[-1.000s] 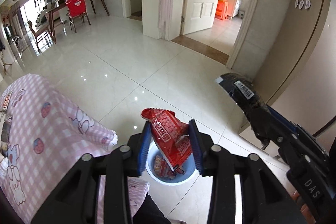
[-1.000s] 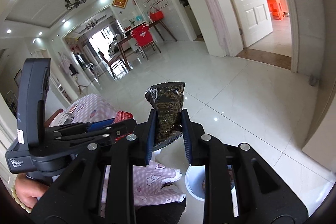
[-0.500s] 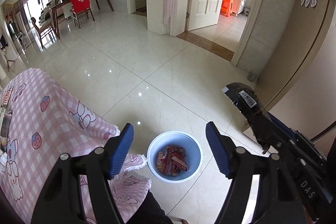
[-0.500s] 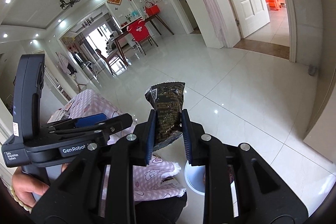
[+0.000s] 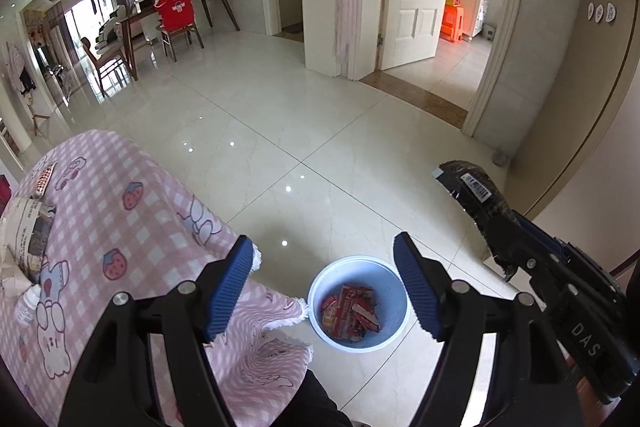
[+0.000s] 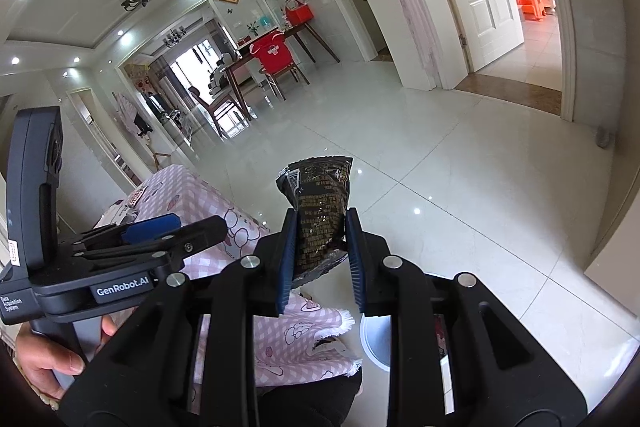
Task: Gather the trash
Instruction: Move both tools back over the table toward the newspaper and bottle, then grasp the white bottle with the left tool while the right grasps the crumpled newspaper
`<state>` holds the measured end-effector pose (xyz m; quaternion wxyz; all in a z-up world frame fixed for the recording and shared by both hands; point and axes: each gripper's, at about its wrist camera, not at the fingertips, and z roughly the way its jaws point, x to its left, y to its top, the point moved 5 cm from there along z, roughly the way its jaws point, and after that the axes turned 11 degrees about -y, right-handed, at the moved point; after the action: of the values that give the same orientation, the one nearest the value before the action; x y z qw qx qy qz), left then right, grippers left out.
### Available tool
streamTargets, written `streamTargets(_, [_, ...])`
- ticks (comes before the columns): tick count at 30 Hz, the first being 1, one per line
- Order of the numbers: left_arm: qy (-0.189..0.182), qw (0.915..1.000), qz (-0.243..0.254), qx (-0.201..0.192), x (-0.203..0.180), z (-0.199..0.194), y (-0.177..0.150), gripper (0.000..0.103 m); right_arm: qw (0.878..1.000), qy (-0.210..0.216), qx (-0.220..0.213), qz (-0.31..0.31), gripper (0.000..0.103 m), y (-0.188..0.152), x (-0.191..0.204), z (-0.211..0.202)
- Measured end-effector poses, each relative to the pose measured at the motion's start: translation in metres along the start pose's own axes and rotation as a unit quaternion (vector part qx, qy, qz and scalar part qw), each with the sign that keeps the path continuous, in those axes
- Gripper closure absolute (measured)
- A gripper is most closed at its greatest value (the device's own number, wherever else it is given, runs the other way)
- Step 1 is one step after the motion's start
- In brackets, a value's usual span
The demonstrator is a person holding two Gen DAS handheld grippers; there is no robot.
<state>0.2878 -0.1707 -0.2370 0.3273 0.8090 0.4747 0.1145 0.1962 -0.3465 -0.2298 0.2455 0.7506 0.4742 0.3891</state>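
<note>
The right gripper (image 6: pixel 320 259) pinches a dark wrapper (image 6: pixel 320 211) and should carry it over the bin (image 5: pixel 358 303) before letting go, so nothing lands on the floor. The bin sits below and between the spread, empty jaws of the left gripper (image 5: pixel 324 283), red wrappers (image 5: pixel 350 313) inside.

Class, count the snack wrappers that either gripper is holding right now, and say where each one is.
1: the dark wrapper is clamped in the right gripper. The left gripper is open and empty above the bin.
</note>
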Motion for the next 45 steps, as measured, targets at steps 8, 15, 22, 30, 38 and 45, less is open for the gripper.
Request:
streamTargets(8, [0.020, 0.9998, -0.001, -0.005, 0.020, -0.011, -0.001, 0.029, 1.000, -0.014, 0.015, 0.005, 0.040, -0.003, -0.002, 0.023])
streamTargets(15, [0.021, 0.9997, -0.003, -0.011, 0.027, -0.019, -0.003, 0.027, 1.000, -0.006, 0.020, -0.006, 0.040, -0.005, 0.008, 0.017])
streamTargets(22, [0.031, 0.9992, -0.010, -0.023, 0.045, -0.040, -0.012, 0.023, 0.999, 0.019, 0.016, -0.034, 0.040, 0.000, 0.046, 0.004])
streamTargets(30, [0.088, 0.9932, -0.060, -0.046, 0.115, -0.086, -0.033, 0.022, 0.992, 0.070, 0.030, -0.100, 0.040, -0.014, 0.126, 0.003])
streamTargets(38, [0.154, 0.9816, -0.104, -0.043, 0.206, -0.126, -0.067, 0.022, 0.977, 0.109, 0.057, -0.173, 0.040, -0.037, 0.205, 0.014])
streamTargets(45, [0.131, 0.9755, -0.174, -0.031, 0.265, -0.124, -0.086, 0.022, 0.966, 0.117, 0.081, -0.217, 0.040, -0.055, 0.252, 0.036])
